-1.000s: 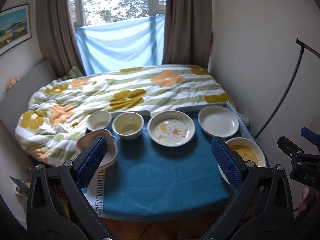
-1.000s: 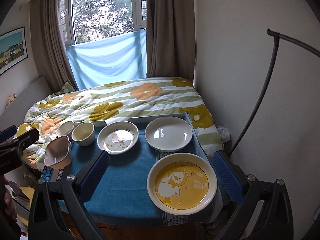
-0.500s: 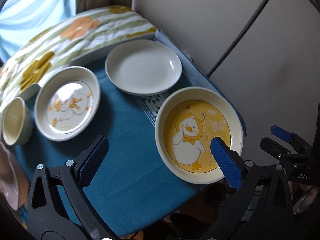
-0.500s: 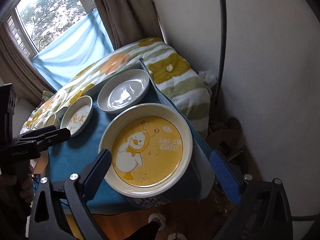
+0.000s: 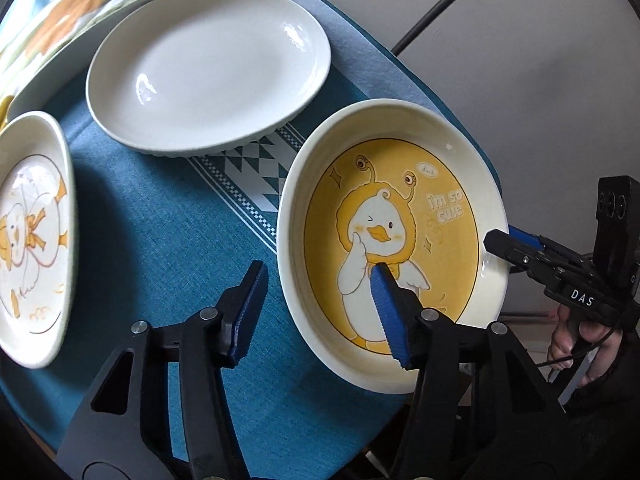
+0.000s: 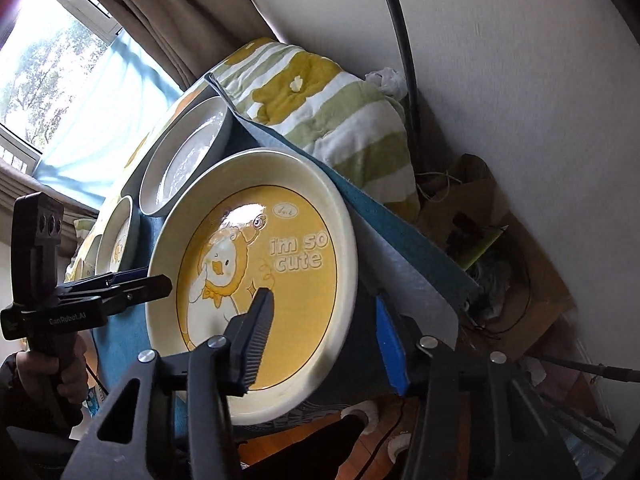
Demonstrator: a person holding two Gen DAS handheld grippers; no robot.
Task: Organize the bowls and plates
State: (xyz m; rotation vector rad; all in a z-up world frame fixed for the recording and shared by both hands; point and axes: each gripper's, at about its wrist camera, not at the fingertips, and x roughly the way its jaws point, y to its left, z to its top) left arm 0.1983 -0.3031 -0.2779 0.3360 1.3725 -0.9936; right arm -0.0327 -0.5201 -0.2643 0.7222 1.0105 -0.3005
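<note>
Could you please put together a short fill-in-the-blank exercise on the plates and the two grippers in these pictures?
1. The yellow plate shows a cartoon ____ beside the words "I'm so cute".
2. The plain white plate lies on a ____ cloth.
3. The left gripper and the right gripper, both closing, straddle opposite sides of the yellow plate's ____.
4. Left of the white plate, in the left wrist view, lies the duck plate, with an ____ bow.

Missing words: duck; blue; rim; orange

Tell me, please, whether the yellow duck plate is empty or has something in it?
Empty. The yellow duck plate shows its whole printed picture, with no food on it; only gripper fingers straddle its rim.
</note>
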